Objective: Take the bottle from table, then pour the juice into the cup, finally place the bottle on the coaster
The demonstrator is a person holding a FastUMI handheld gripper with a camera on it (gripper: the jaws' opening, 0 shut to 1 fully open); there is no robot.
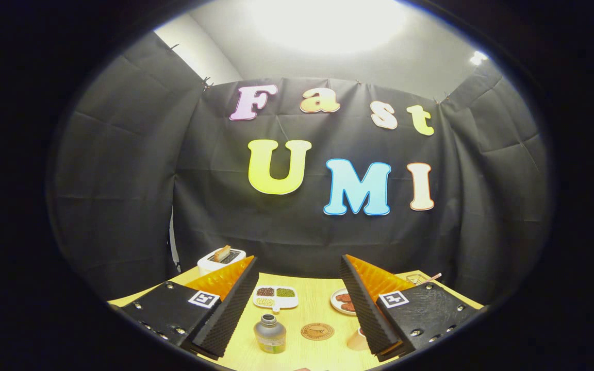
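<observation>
A small grey bottle (269,333) with a green label stands upright on the wooden table (312,304), between my fingers and nearer the left one. A round brown coaster (317,331) lies to its right. A pale cup (357,340) is partly hidden behind my right finger (366,304). My gripper (297,301) hovers above the table, open wide, with nothing between its fingers.
A white divided dish (275,297) with beans lies beyond the bottle. A plate (342,301) with red pieces sits beside the right finger. A white toaster (219,259) with bread stands at the back left. A wire rack (421,279) is at the back right.
</observation>
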